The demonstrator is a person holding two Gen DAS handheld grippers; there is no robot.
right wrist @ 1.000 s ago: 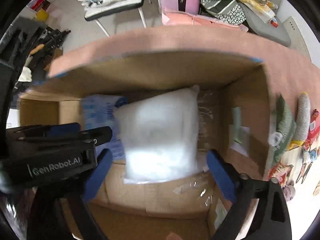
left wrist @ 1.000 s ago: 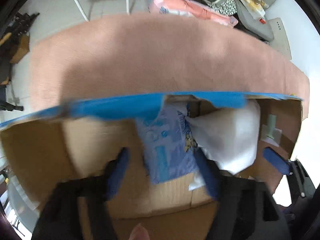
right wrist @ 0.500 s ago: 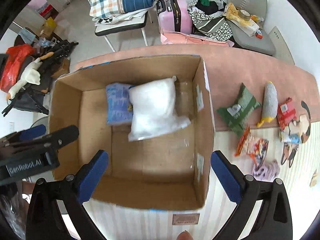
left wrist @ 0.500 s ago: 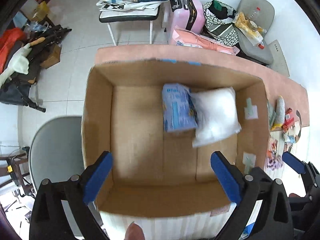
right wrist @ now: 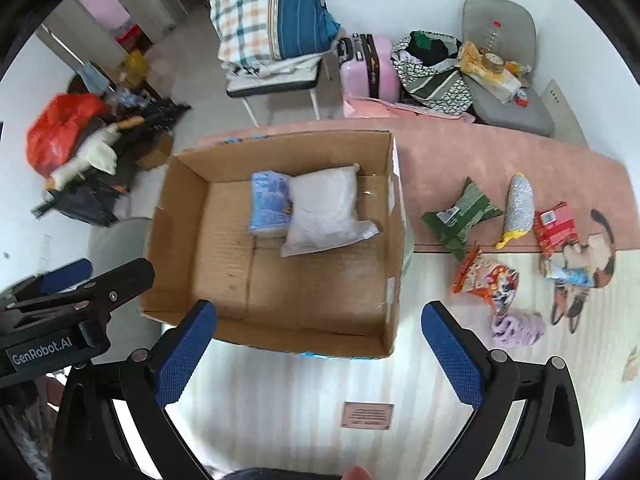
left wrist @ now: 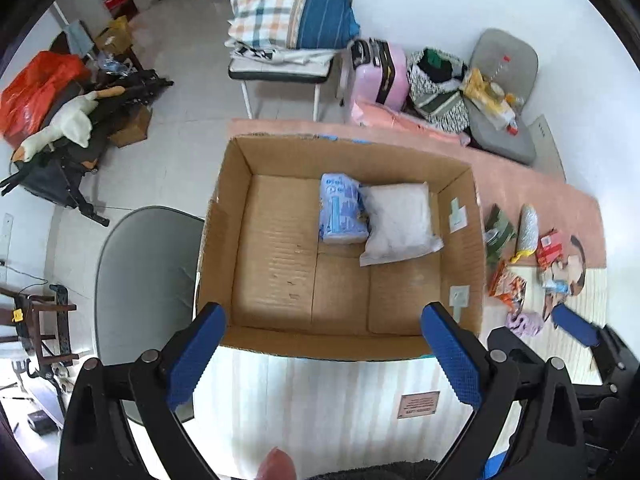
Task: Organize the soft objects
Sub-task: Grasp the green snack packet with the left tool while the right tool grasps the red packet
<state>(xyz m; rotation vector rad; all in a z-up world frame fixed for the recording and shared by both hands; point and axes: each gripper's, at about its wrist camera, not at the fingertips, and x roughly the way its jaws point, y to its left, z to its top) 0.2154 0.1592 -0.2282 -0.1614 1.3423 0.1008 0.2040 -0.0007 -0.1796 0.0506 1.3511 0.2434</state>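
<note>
- The left tongs (left wrist: 322, 344) are spread wide with nothing between the ribbed blue pads (left wrist: 450, 354), hanging above the near edge of the cardboard box (left wrist: 276, 264).
- The right tongs (right wrist: 320, 344) are likewise spread and empty, over the box's near wall.
- Deep in the box, well apart from both tongs, lie a blue printed soft pack (left wrist: 342, 210) and, touching its right side and partly overlapping it, a white pillowy bag (left wrist: 400, 220) in clear film.
- The box is open-topped, corrugated, with bare brown flaps.
- To its right on the tabletop (right wrist: 460, 160), covered in pink cloth and pale striped matting, are scattered a crinkled green packet (right wrist: 460, 214), a silvery knit roll (right wrist: 518, 206), a red packet (right wrist: 554, 228), an orange snack bag (right wrist: 486, 280) and a fuzzy lilac bundle (right wrist: 516, 328).
</note>
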